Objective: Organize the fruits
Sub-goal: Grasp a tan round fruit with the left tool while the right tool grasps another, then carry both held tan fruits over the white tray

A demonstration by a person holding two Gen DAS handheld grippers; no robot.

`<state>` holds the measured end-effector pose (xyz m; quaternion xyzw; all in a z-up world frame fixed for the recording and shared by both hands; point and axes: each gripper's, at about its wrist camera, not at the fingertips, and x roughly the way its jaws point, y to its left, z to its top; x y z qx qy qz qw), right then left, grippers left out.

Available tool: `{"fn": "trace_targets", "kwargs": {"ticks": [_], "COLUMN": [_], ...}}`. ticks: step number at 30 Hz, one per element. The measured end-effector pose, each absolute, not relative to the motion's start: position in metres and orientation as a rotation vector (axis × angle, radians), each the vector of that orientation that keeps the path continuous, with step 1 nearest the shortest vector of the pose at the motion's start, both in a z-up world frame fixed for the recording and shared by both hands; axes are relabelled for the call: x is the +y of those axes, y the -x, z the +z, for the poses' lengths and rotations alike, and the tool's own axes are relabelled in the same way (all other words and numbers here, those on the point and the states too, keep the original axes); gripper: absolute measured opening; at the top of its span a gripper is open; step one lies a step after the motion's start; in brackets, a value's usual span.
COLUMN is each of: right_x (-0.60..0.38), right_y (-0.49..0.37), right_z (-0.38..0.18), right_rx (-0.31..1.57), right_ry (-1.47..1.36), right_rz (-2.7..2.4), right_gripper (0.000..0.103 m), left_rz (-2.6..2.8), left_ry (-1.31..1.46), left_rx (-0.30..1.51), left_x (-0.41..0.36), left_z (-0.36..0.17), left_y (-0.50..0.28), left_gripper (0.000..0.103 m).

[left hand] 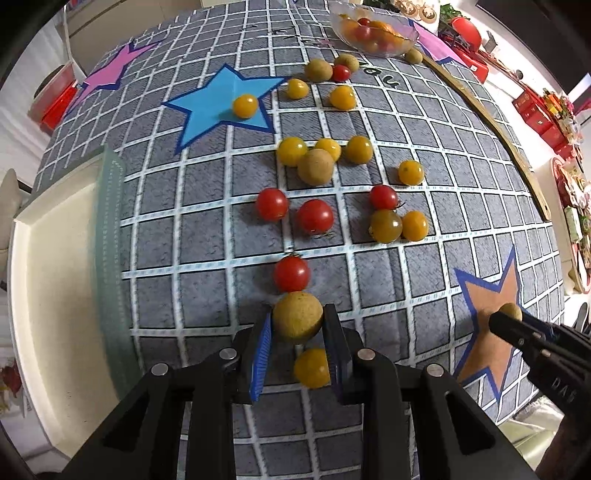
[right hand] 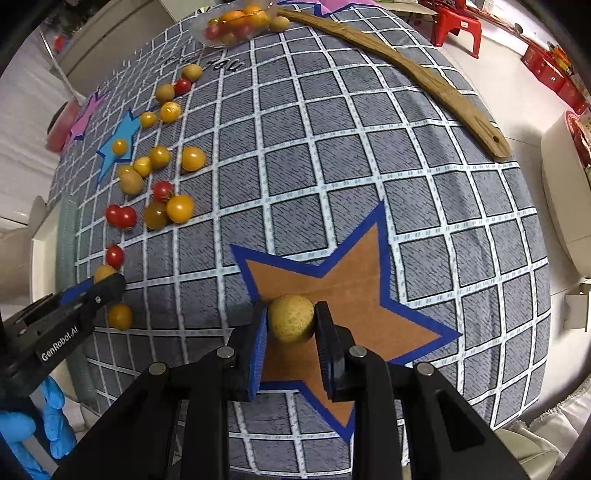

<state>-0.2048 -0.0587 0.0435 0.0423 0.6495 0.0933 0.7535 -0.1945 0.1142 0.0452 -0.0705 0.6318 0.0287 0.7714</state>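
Observation:
Several red and yellow cherry tomatoes and tan longans lie loose on a grey checked cloth (left hand: 424,122). My left gripper (left hand: 297,317) is shut on a tan longan (left hand: 297,316), with a yellow tomato (left hand: 312,367) under it and a red tomato (left hand: 291,273) just beyond. My right gripper (right hand: 290,321) is shut on another longan (right hand: 291,322) over the brown star (right hand: 343,291); it also shows in the left wrist view (left hand: 506,317). A yellow tomato (left hand: 245,105) sits on the blue star (left hand: 221,107).
A clear bowl (left hand: 373,31) of mixed fruit stands at the far edge, a longan (left hand: 413,56) beside it. A pink star (left hand: 107,74) lies far left. A white tray (left hand: 55,280) sits at the left edge. A curved wooden strip (right hand: 424,77) lies along the far right.

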Motion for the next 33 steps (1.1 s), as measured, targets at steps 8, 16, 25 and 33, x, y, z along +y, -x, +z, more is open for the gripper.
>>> {"fn": "trace_targets", "kwargs": {"ticks": [8, 16, 25, 33], "right_x": [-0.012, 0.067, 0.163, 0.254], "right_y": [0.196, 0.182, 0.180, 0.173], "right_z": [0.057, 0.070, 0.083, 0.077], "right_rx": [1.405, 1.383, 1.382, 1.383], "right_ry": [-0.075, -0.017, 0.055, 0.109], "right_rz": [0.260, 0.416, 0.620, 0.744], "right_gripper": [0.027, 0.027, 0.027, 0.027], "left_rz": [0.102, 0.231, 0.433, 0.510], "left_ry": [0.180, 0.215, 0.268, 0.293], "left_rx": [1.341, 1.305, 1.282, 1.284], "left_x": [0.170, 0.230, 0.312, 0.370], "left_z": [0.068, 0.076, 0.066, 0.042], "left_y": [0.219, 0.255, 0.273, 0.283], "left_gripper": [0.029, 0.029, 0.029, 0.029]}}
